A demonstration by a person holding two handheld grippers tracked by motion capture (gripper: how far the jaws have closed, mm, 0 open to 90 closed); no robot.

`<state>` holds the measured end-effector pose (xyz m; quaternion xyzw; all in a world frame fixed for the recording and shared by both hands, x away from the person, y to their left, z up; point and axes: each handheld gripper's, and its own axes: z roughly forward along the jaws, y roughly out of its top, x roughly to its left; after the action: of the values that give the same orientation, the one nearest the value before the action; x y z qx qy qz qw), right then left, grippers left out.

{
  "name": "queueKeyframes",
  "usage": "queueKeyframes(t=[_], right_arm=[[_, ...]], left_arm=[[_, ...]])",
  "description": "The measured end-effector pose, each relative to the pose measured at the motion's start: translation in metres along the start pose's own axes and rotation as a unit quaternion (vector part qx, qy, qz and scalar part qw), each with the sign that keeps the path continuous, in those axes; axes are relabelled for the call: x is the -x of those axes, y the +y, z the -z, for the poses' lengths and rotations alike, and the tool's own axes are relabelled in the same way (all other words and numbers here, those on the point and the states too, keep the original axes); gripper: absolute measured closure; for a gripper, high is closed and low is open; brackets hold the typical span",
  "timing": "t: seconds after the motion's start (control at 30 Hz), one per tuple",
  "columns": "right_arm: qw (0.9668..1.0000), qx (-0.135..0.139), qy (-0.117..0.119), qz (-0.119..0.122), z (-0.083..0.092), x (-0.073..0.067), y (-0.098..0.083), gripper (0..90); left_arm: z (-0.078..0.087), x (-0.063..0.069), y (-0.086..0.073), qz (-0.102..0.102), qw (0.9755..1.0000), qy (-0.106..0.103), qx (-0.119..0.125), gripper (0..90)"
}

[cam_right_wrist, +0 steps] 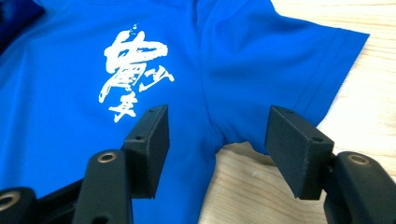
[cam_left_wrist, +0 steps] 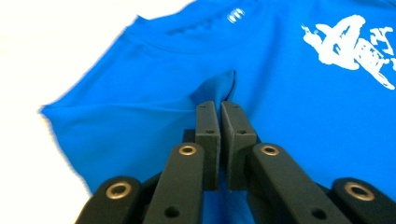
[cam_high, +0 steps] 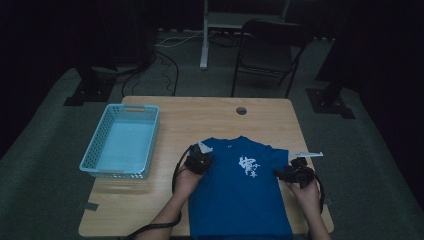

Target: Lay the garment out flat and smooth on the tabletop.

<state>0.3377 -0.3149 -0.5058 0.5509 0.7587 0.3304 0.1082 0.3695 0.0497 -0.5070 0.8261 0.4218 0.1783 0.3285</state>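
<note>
- I am counting one blue T-shirt [cam_high: 240,195], one light-blue plastic basket [cam_high: 121,141], one wooden table [cam_high: 200,117] and two grippers, one in each of my hands.
- The T-shirt is lying flat and face up on the near half of the table, between my two hands, its hem hanging over the near edge.
- My left gripper [cam_left_wrist: 219,106] is pinching a raised fold of the shirt's fabric near the left shoulder, below the collar; its jaws are standing pressed together with the cloth caught between the tips.
- My right gripper [cam_right_wrist: 217,123] is hovering with its jaws wide apart over the armpit of the right sleeve [cam_right_wrist: 285,60] (no cloth is pressed between the pads; bare wood is showing through the gap).
- On the chest a white brush-style print [cam_right_wrist: 133,70] is showing, in characters I cannot read; a small white mark [cam_left_wrist: 236,15] by the collar is too blurred to make out.
- The basket is sitting on the table's left side, well apart from the shirt, with a strip of bare wood between them.
- The far half of the table is lying open, with one round hole [cam_high: 241,110] near the far edge.
- The right sleeve is reaching close to the table's right edge, so little room is remaining there.
- Beyond the table one dark folding chair [cam_high: 270,52] is standing on the floor.
</note>
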Motion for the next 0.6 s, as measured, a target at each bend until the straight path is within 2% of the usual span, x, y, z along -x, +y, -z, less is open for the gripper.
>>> queueKeyframes(t=[0.1, 0.17, 0.23, 0.3, 0.33, 0.4, 0.47, 0.53, 0.6], right_arm=[[1.0000, -0.002, 0.000, 0.001, -0.001, 0.000, -0.001, 39.4], [1.0000, -0.002, 0.000, 0.001, -0.001, 0.000, -0.001, 39.4], [1.0000, -0.001, -0.001, -0.001, -0.001, 0.001, -0.001, 39.4], [1.0000, -0.001, -0.001, -0.004, 0.000, 0.000, 0.000, 39.4], [1.0000, -0.001, -0.001, -0.003, 0.001, 0.000, 0.001, 39.4], [1.0000, -0.001, -0.001, -0.004, 0.001, -0.002, 0.003, 39.4], [1.0000, 0.003, 0.001, 0.000, 0.001, -0.004, 0.006, 36.9], [0.9999, 0.010, 0.008, -0.007, 0.000, -0.008, 0.011, 29.9], [0.9996, 0.009, 0.026, -0.010, -0.004, -0.012, 0.015, 19.5]], left_arm=[[0.022, -0.013, -0.001, -0.001, 0.9998, 0.017, 0.010, 87.8], [0.044, -0.026, -0.003, 0.000, 0.9988, 0.044, 0.022, 87.8], [0.065, -0.040, -0.006, 0.005, 0.9959, 0.087, 0.024, 87.5], [0.083, -0.055, -0.012, 0.017, 0.9908, 0.131, 0.028, 79.8], [0.090, -0.062, -0.015, 0.026, 0.9885, 0.147, 0.026, 75.7], [0.098, -0.073, -0.020, 0.043, 0.9877, 0.147, 0.031, 65.7], [0.102, -0.078, -0.025, 0.064, 0.9879, 0.134, 0.044, 58.5], [0.100, -0.071, -0.027, 0.073, 0.9911, 0.098, 0.053, 52.9], [0.093, -0.058, -0.026, 0.067, 0.9942, 0.066, 0.052, 47.1]])
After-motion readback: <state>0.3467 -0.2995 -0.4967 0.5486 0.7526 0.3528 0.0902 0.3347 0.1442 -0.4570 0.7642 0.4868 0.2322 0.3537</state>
